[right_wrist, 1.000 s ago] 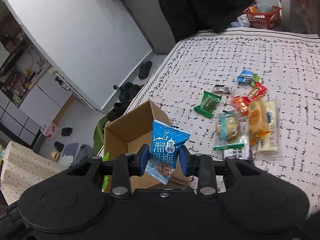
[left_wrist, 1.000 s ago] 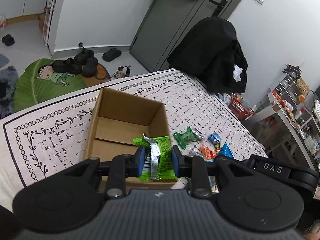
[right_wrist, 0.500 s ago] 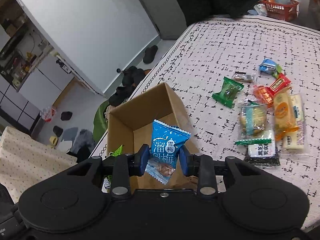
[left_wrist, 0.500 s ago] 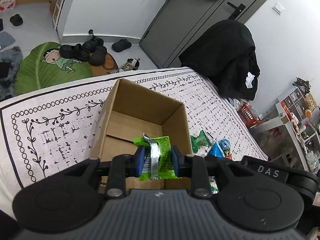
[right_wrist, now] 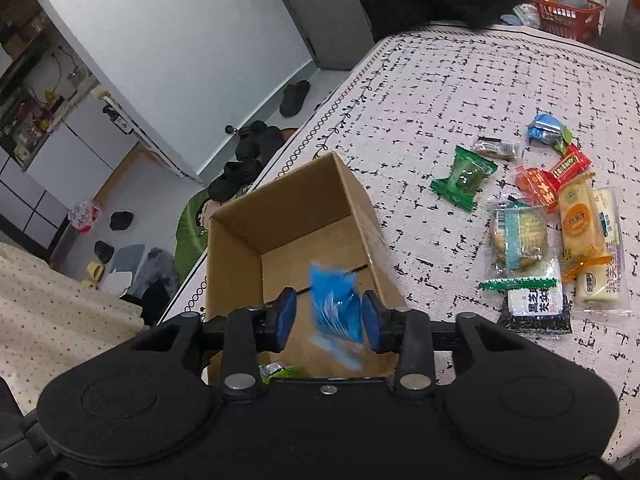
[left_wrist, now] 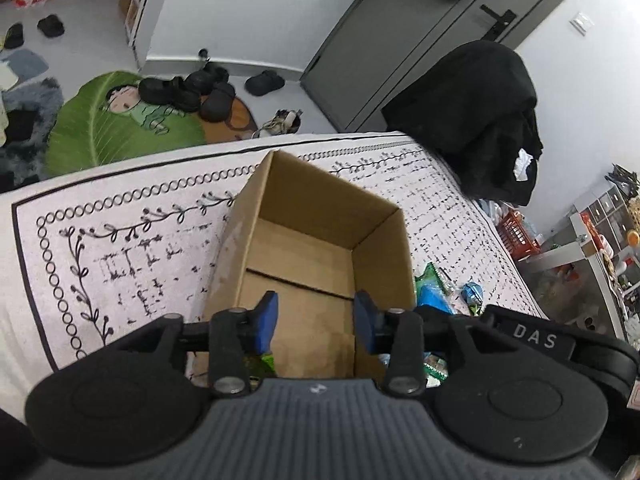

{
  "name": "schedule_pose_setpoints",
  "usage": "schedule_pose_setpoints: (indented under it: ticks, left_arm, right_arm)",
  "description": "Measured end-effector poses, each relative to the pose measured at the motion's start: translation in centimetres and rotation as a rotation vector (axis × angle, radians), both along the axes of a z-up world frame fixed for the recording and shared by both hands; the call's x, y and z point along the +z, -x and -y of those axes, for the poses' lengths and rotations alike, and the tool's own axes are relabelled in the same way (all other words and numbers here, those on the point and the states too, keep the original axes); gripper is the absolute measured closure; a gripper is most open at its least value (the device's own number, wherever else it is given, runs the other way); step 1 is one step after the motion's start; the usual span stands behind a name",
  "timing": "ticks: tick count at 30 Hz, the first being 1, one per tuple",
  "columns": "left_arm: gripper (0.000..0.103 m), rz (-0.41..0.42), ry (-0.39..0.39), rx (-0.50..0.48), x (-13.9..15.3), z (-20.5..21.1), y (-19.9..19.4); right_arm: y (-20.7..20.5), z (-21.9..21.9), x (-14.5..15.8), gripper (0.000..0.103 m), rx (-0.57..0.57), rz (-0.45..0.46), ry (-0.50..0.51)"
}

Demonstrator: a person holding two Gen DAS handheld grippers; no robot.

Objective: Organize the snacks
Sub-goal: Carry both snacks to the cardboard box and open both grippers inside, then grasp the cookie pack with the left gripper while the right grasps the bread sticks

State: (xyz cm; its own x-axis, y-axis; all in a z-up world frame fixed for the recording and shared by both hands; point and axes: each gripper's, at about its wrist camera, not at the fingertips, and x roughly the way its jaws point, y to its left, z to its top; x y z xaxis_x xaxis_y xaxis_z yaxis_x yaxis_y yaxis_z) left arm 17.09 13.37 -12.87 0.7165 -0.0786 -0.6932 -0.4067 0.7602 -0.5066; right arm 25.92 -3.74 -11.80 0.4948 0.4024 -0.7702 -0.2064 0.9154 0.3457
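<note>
An open cardboard box [left_wrist: 320, 240] [right_wrist: 288, 232] stands on the patterned table cover. My left gripper [left_wrist: 316, 318] is open and empty over the box's near end; the green snack packet [left_wrist: 266, 362] lies in the box under it, mostly hidden, and also shows in the right wrist view [right_wrist: 280, 372]. My right gripper [right_wrist: 329, 316] is open over the box, and the blue snack packet [right_wrist: 336, 308] is blurred between its spread fingers, falling free. Several wrapped snacks [right_wrist: 540, 216] lie on the cover to the right of the box.
A black coat over a chair [left_wrist: 480, 120] stands beyond the table's far edge. A red basket [right_wrist: 568, 16] sits on the floor past the far right corner. Shoes and a green mat [left_wrist: 120, 128] lie on the floor to the left.
Both grippers have opened over the box. The green packet has dropped out of the left gripper into the box. The blue packet has come loose from the right gripper and is falling.
</note>
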Motion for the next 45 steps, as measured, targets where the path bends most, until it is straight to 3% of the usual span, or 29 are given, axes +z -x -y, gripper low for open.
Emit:
schedule_pose_setpoints:
  ticks: [9,15,25,36,45]
  left_arm:
    - [0.026,-0.061,-0.029,0.021,0.0,-0.1,0.0]
    - [0.022,-0.085,-0.036,0.018,0.1,0.2,-0.2]
    - [0.0,-0.094,-0.057,0.077,1.7,0.3,-0.1]
    - [0.0,-0.112,-0.1,-0.005,2.6,4.2,-1.8]
    - [0.0,-0.117,-0.161,-0.097,3.6,8.4,-3.8]
  right_arm:
    - [0.0,1.8,0.4,0.052,-0.036,0.008,0.015]
    - [0.1,3.7,0.3,0.046,-0.062,0.0,0.007]
    - [-0.3,7.7,0.3,0.032,-0.096,-0.001,-0.024]
    - [-1.2,11.4,-0.1,0.02,-0.084,-0.003,0.033]
    - [-2.3,15.2,-1.1,0.019,-0.108,-0.015,0.03]
